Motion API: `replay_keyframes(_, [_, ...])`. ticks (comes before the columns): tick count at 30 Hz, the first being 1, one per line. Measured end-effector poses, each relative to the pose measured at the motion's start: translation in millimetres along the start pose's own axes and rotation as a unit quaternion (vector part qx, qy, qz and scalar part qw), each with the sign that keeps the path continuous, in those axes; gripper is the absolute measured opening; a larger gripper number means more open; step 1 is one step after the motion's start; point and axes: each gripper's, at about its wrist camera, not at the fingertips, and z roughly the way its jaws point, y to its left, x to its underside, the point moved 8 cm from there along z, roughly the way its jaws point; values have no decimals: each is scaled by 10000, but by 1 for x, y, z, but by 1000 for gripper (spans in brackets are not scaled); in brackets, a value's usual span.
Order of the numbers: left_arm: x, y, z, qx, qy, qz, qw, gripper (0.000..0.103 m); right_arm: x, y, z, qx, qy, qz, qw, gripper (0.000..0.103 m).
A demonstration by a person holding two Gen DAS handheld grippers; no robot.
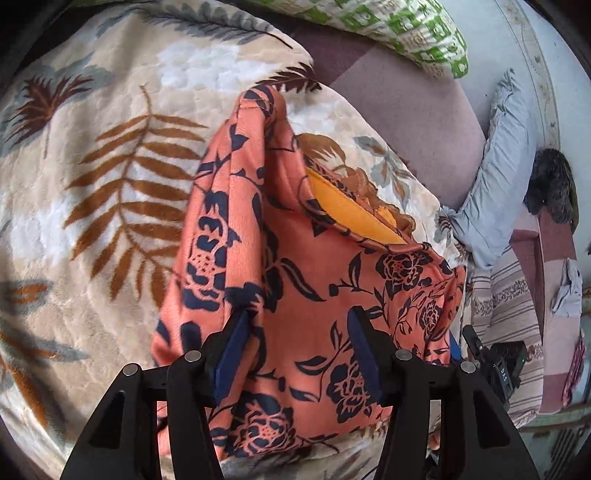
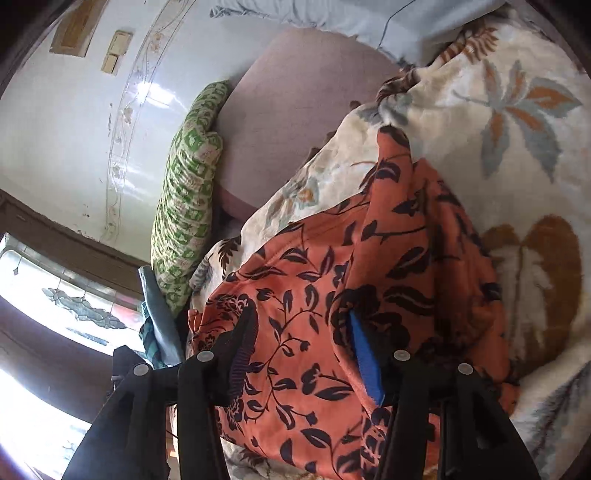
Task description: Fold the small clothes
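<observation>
An orange garment with a dark floral print [image 1: 295, 266] lies partly folded on a cream leaf-patterned blanket [image 1: 92, 166], its yellow-orange lining [image 1: 347, 210] showing at an opening. My left gripper [image 1: 297, 314] is open just above the garment, its fingers either side of the cloth, holding nothing. The garment also shows in the right wrist view [image 2: 351, 258] on the same blanket [image 2: 517, 129]. My right gripper [image 2: 301, 317] is open over the garment's near part, with a fold of cloth lying against its blue right pad [image 2: 364, 354].
A green-and-white patterned pillow [image 1: 399, 29] [image 2: 184, 206] lies at the far side on a mauve sheet [image 1: 406, 118]. A grey-blue pillow [image 1: 498, 166] and a dark furry thing [image 1: 554, 184] lie to the right. A wall and a window [image 2: 55, 314] are on the right view's left.
</observation>
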Motion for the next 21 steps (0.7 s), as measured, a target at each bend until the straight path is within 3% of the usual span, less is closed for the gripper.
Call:
replay_keyframes(4, [-23,-19,27,-43,70,332,9994,54,-10,15,46,-152,247,-257,9992,52])
replay_keyframes(7, [-50,-15,47,-680,-88,469,9965,52,-33,-1,59,368,132,-223,9990,47])
replay_keyframes(9, [-71,-1,52,-1110,-212,374,9929,39,-51,-28,49,680,-86,137,9976,32])
replay_keyframes(10, [-79,10,52,-1131,-188,172,9933,24,-59,-40,37,816,-290,252,9959,25])
replay_keyframes(12, [-87,24,47,-694,-140,-424,9966,18,-73,-64,2,1258,-775,327,9885,29])
replay_keyframes(14, [-89,35,29,-297,-276,-779,9961,18,-82,-80,-33,1364,-1135,491,9829,33])
replay_keyframes(17, [-74,46,-5,-62,-433,-642,9970,25,-76,-81,-68,1052,-1123,479,9869,44])
replay_keyframes(19, [-49,52,-28,124,-413,-520,9977,42,-60,-74,-83,845,-987,303,9911,52])
replay_keyframes(21, [-22,58,-48,212,-408,-423,9980,52,-35,-67,-92,711,-829,147,9939,58])
